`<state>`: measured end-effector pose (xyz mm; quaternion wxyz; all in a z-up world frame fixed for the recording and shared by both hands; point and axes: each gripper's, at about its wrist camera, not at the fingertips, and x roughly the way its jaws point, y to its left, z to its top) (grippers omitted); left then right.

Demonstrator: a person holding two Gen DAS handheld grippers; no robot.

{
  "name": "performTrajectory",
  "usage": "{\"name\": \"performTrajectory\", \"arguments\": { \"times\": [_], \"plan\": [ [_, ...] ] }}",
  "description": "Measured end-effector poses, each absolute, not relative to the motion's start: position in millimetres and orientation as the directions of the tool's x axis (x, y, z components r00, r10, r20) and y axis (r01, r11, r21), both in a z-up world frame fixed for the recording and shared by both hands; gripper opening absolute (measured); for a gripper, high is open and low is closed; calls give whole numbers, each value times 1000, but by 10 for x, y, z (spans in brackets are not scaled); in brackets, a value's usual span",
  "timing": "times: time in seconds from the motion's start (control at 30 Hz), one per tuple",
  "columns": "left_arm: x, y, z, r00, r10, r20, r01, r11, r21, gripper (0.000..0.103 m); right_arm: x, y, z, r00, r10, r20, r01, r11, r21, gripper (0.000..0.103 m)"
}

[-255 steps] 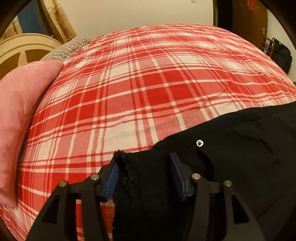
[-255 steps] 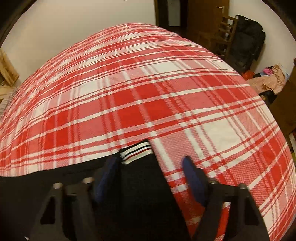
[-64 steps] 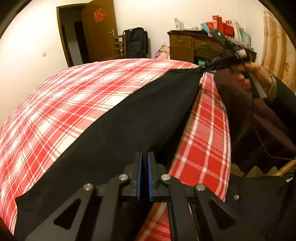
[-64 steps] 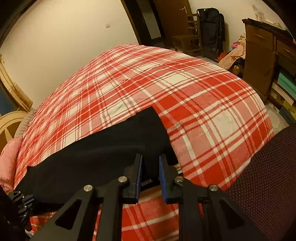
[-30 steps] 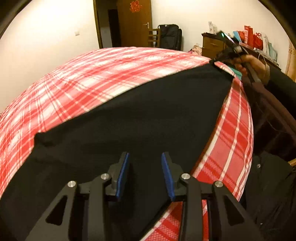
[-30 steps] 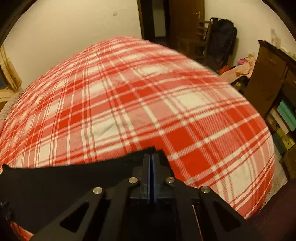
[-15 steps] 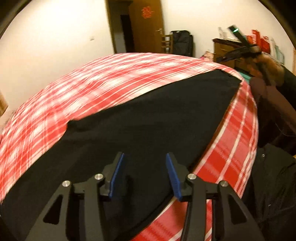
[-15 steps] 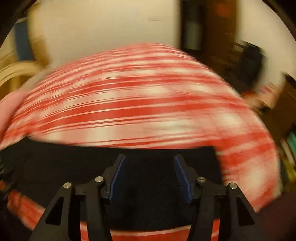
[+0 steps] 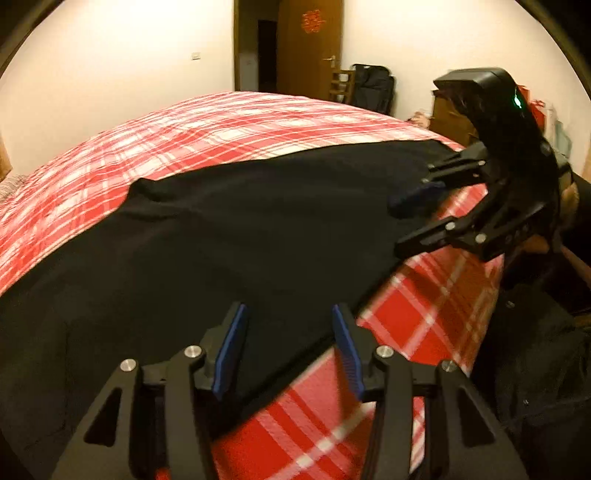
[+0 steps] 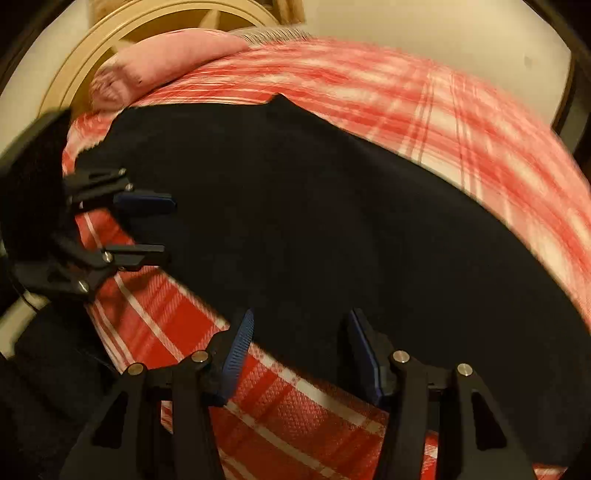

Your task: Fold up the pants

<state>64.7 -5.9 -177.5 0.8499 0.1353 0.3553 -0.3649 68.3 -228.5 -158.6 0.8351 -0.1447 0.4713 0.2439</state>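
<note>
Black pants [image 9: 229, 236] lie flat, folded lengthwise, across a red-and-white plaid bed [image 9: 221, 125]. My left gripper [image 9: 288, 332] hovers open over the pants' near edge, nothing between its blue pads. The right gripper [image 9: 410, 221] shows at the right of the left wrist view, open, over the far end of the pants. In the right wrist view the pants [image 10: 332, 221] fill the middle and my right gripper [image 10: 301, 339] is open above their near edge. The left gripper [image 10: 155, 229] appears there at the left, open, at the pants' other end.
A pink pillow [image 10: 166, 70] and round cream headboard [image 10: 147, 22] lie at the head of the bed. Beyond the foot are an open door [image 9: 310, 48], a chair with a black bag [image 9: 369, 88] and a wooden dresser [image 9: 450, 118]. Dark clothing [image 9: 535, 369] is at the near right.
Both grippers let go of the pants and opened. They swung inward to face each other along the bed's near edge; the right gripper now looks toward the headboard.
</note>
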Motion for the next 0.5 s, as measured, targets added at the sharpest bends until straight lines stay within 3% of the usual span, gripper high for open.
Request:
{"name": "performTrajectory", "arguments": {
  "times": [0.13,0.27,0.37,0.5],
  "plan": [
    [510,-77,-1739,507,-501,-702,742,668,59,57,651,-2201,-1549,391,209,-897,-607,791,-80,54],
    [539,300,-1444,613,-483,-625,667,740,83,59,842,-2140,-1270,427,293,-855,-585,811,-14,54],
    [645,749,-1280,701,-408,-585,555,827,87,63,936,-1893,-1106,445,391,-806,-611,790,47,54],
    [833,1401,-1285,774,-201,-600,347,928,138,63,974,-1438,-1203,413,436,-799,-666,743,62,54]
  ]
}}
